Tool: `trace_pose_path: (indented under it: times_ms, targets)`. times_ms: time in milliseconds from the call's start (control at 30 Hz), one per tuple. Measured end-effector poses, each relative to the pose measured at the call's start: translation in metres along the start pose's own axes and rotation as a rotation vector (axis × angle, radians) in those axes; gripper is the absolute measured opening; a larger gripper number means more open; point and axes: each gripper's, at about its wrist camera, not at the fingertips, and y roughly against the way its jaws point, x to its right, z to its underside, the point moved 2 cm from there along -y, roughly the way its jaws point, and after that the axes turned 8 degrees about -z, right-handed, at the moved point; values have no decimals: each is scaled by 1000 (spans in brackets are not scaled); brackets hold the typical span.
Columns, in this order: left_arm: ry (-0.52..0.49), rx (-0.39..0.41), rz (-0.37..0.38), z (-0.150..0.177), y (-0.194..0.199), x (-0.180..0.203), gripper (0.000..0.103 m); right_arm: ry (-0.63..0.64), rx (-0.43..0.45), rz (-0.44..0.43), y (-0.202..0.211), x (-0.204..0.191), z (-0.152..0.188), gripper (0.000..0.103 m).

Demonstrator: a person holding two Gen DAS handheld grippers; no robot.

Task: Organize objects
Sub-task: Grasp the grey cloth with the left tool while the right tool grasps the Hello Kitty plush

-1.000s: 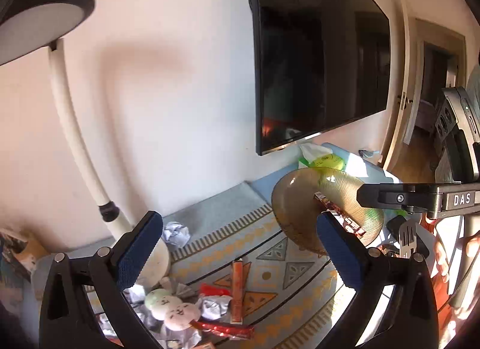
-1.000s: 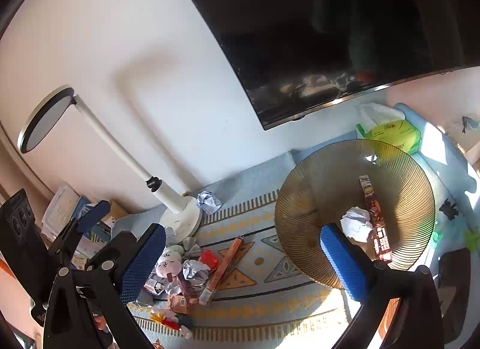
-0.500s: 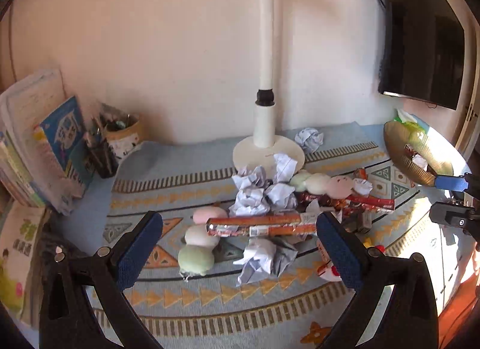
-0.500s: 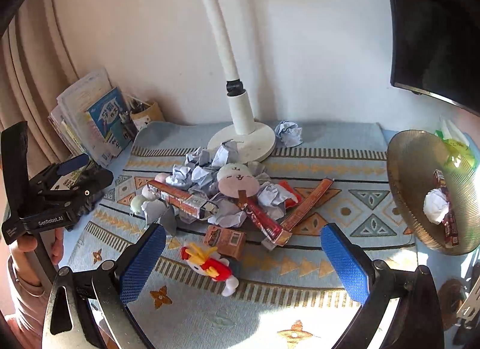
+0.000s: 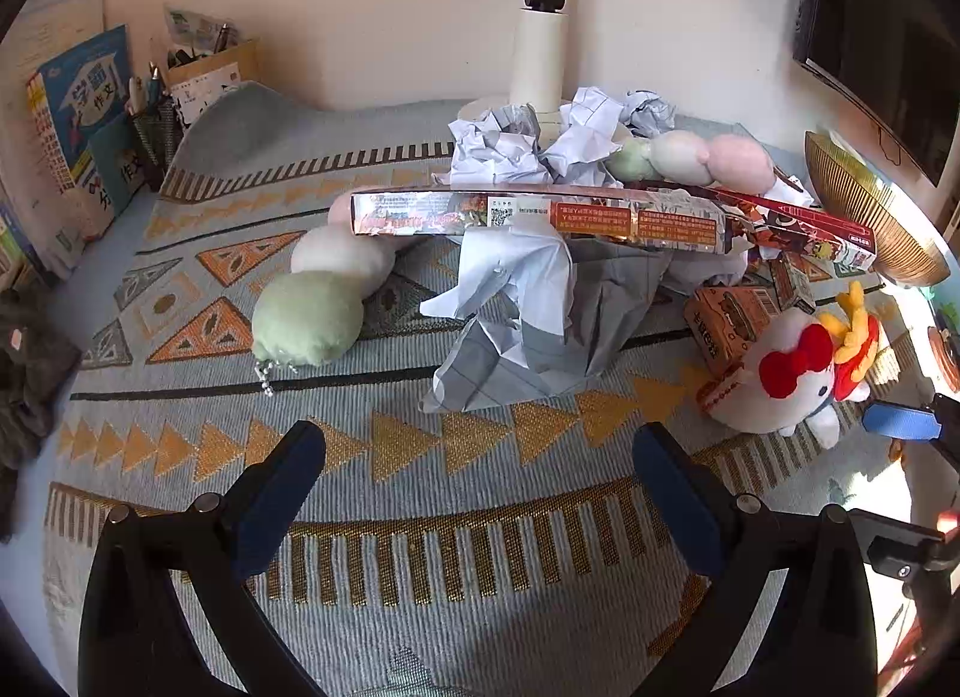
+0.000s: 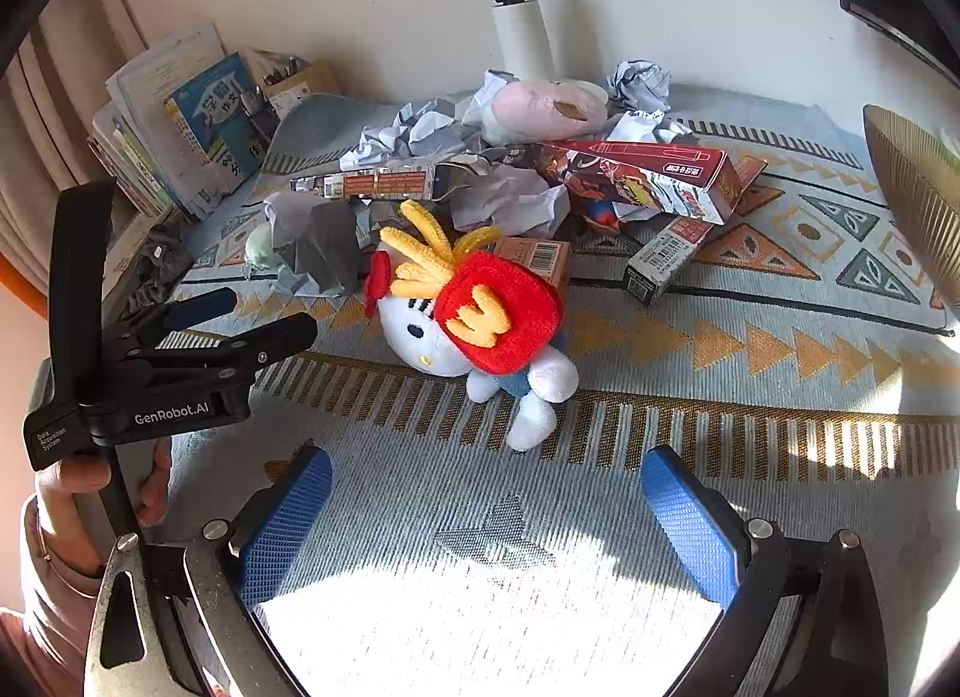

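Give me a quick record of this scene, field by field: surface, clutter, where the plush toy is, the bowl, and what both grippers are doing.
surface: patterned woven mat
clutter: heap of crumpled paper, long printed boxes, round soft toys
plush toy: white cat plush with red bow, lying at the heap's near edge
bowl: gold ribbed bowl at the mat's right end
background: lamp post, books
left gripper: open, empty, facing the crumpled paper
right gripper: open, empty, facing the plush
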Motion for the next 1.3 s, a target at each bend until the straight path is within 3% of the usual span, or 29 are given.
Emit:
trace_pose_path:
  times_ms: [233,433,733,833,867,900,933,1000,1133,1300]
  targets:
    - [37,-62,-39,-11,-26,1,103,42,26,17,-19,-2,-18,103]
    - [24,-66,-49,-16,-29,7,103,178,-16,174,-45,-20,-26,103]
    - [38,-69,-66,-20,-31,10,103,171,-14,160,-48,-19,-31,103]
    - [40,-69,-67,-22,-32,10,103,184,5,149,-45,-22,-31,90]
    - [41,-67,-66,-22,-31,10,100,193,17,145,-43,-24,-31,74]
    - [41,-51,-63,-23,-29,9,91,198,24,146,-42,-26,-31,67]
    - [43,-13,-63,-24,-21,10,42,200,23,144,-43,-26,-32,67]
    - [46,25,-89,-24,-13,10,42,199,26,133,-43,-26,-33,65]
    - [95,44,-57,-25,-8,1,42,191,36,98,-44,-29,-34,64]
    - [80,24,-23,-17,2,3,42,255,92,86,-27,-45,-24,64]
